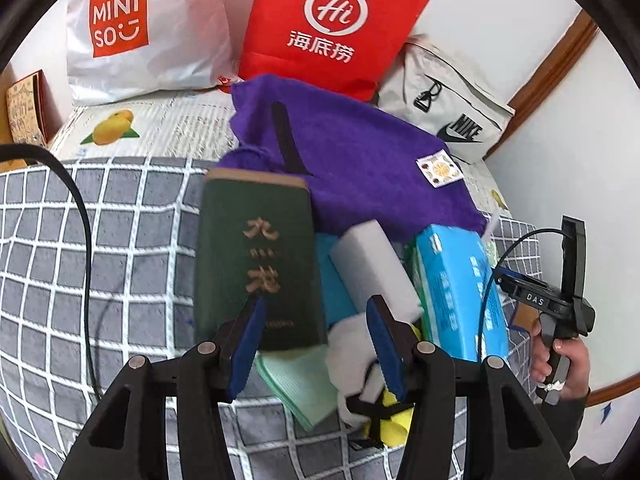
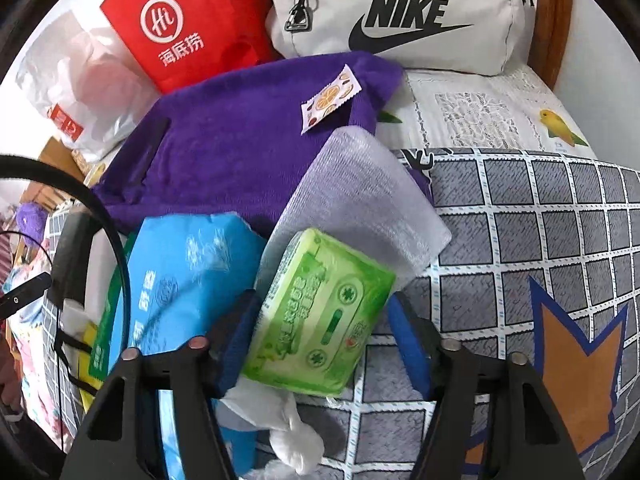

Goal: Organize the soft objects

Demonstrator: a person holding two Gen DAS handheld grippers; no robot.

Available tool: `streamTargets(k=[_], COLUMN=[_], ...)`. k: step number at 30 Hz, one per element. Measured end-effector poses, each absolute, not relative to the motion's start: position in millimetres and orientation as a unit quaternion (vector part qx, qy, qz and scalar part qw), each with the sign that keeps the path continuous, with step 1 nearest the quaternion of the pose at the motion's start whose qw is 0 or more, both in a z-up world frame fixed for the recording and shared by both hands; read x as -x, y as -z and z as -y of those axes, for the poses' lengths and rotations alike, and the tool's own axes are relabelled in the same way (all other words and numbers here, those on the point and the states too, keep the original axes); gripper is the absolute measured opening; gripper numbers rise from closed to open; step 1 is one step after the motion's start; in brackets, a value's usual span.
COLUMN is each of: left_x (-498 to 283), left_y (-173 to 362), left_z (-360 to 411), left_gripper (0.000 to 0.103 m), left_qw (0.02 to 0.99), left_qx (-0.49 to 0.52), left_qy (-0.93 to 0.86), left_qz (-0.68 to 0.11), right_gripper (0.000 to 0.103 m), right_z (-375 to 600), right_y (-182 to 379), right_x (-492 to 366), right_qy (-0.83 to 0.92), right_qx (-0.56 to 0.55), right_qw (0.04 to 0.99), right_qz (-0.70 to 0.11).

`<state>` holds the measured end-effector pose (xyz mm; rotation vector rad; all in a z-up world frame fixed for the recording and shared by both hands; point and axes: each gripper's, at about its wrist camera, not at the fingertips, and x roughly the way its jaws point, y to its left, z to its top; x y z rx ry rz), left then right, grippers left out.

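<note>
Your left gripper [image 1: 316, 344] stands half spread over the heap on the bed [image 1: 80, 264], with nothing pinched; its left pad lies on the lower end of the dark green book [image 1: 256, 256], and between the pads you see a white rag [image 1: 352, 356] and a pale green cloth [image 1: 300, 384]. Your right gripper [image 2: 320, 336] also stands spread around the green tissue pack [image 2: 320, 316]; whether the pads already press it I cannot tell, since the right one appears to stand clear.

Just behind lie the white sponge block [image 1: 372, 268], the blue tissue pack [image 1: 456, 288] and a sheet of bubble wrap [image 2: 356, 200]. Farther, toward the wall side of the bed, the purple towel [image 1: 352, 160] lies spread, and behind it stand the red bag [image 1: 332, 24], the white shopping bag [image 1: 140, 32] and the grey pouch [image 2: 400, 12].

You seem to be at the picking step. Next, I think, you should close the right gripper firmly on the green pack and lift it free without dragging the wrap.
</note>
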<state>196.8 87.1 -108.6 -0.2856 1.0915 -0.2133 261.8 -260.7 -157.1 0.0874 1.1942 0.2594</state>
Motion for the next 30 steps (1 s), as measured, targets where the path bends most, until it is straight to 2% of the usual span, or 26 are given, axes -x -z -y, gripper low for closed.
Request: streamTargets(k=[22, 30], left_x=[-167.1, -166.6], left_y=[117.7, 116.0], left_z=[-75.9, -72.0], left_gripper=[0.053, 0.053], left_qw=[0.837, 0.837], left_qx=[0.114, 0.115], left_qy=[0.091, 0.103], left_qz=[-0.528, -0.525], right_gripper=[0.06, 0.061], right_z=[320.5, 333.2], right_y=[136.3, 163.2], right_x=[-241.3, -247.0], right_qy=[-0.065, -0.111], right_qx=[-0.075, -0.143], right_qw=[0.826, 0.796], right_qz=[-0.554, -0.578])
